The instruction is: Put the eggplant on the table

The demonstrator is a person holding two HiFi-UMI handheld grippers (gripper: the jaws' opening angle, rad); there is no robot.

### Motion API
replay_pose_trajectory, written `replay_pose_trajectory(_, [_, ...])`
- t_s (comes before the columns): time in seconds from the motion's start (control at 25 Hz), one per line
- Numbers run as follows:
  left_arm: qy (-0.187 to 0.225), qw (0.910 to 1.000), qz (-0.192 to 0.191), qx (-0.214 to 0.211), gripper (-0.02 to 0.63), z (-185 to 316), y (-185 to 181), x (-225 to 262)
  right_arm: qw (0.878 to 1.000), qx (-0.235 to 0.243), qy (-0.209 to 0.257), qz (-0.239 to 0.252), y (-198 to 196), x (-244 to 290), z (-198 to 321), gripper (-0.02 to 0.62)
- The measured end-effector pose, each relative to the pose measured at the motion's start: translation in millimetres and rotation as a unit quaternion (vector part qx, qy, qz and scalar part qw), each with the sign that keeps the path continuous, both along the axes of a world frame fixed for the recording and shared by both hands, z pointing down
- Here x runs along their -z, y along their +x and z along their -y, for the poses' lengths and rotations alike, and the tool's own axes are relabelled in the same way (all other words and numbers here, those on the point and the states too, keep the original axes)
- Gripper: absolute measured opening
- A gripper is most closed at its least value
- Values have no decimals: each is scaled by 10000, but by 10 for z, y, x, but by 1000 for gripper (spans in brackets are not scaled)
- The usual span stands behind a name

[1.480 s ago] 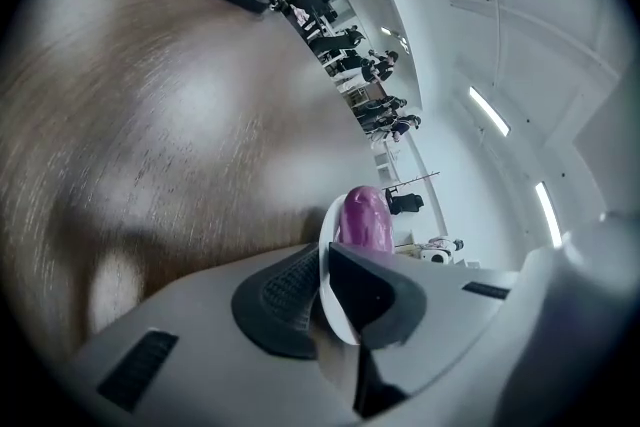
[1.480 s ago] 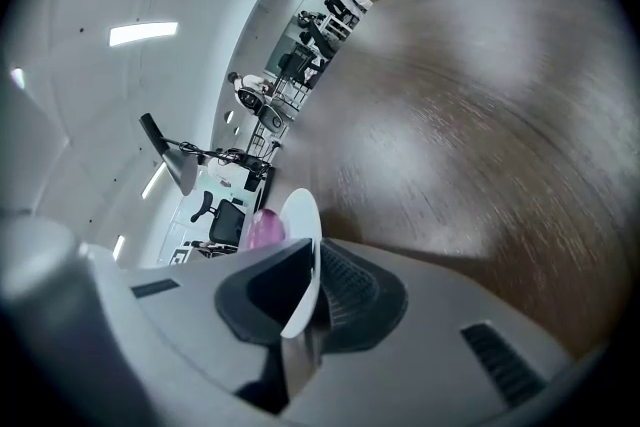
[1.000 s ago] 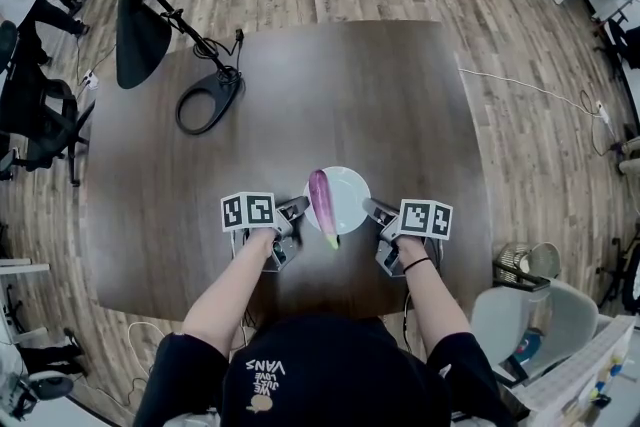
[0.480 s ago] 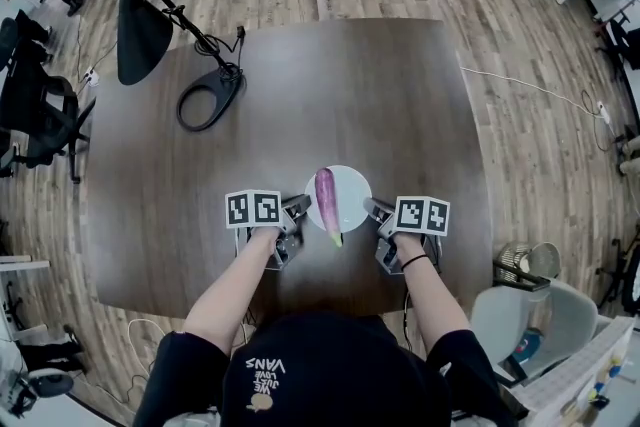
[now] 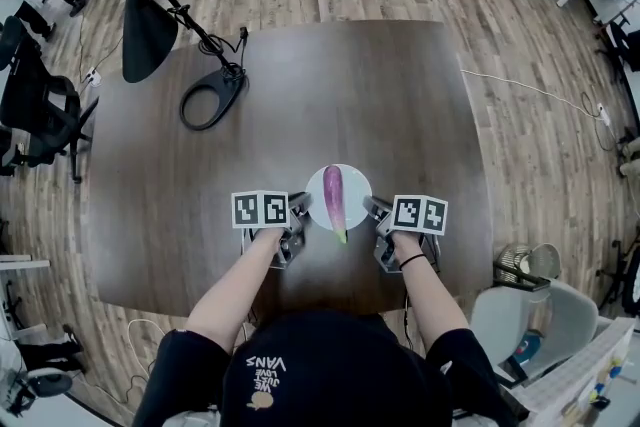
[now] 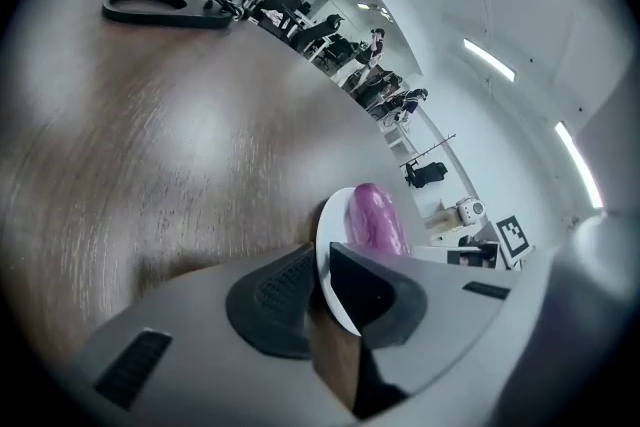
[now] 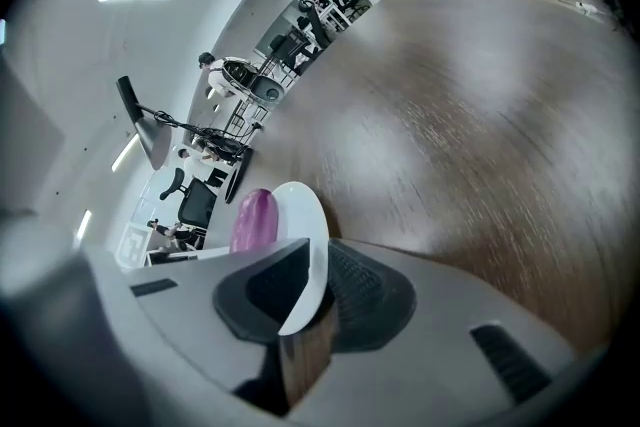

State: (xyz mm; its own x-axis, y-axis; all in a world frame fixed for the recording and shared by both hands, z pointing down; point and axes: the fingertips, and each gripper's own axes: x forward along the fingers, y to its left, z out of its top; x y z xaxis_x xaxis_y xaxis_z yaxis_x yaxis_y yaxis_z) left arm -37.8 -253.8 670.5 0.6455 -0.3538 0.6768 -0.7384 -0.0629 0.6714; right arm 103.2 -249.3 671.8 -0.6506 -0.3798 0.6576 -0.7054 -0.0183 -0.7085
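Your left claw [image 6: 318, 255] is clamped on the left rim of the white plate [image 5: 357, 183]. In the left gripper view both pads sit against the rim, one on each face.

Your right claw [image 7: 315, 250] has the opposite rim between its jaws. Those jaws have just been opening a little, but the pads look pressed on the plate on both sides (no clear gap in the right gripper view).

The eggplant [image 5: 334, 198] lies lengthwise on the plate between the two claws. It is purple and glossy. Its green stem end points back toward you and hangs just over the near rim. Neither claw touches the eggplant, only the plate.

The plate is over the near middle part of the dark wooden tabletop [image 5: 330, 85], close to your edge. You can't tell from these views whether the plate rests on the wood or is raised just off it.

Both marker cubes face up in the head view, and your forearms come in from the bottom of that view.

A black lamp [image 5: 148, 5] stands at the far left of the tabletop, well apart from the plate, with its ring-shaped base [image 5: 210, 100] on the wood. A wood-plank floor [image 5: 540, 145] surrounds the tabletop.
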Motion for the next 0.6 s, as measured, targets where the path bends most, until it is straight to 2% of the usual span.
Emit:
replay_pose_trajectory(0.32, [77,10000,-25,-33,58,-12,2,73,9996,141,143,-185,11,73,-3,139])
replay_pose_trajectory(0.6, [224,9997,42,-59,61,-11,-34,147,9989,164,301,-306,55,137,-29,144])
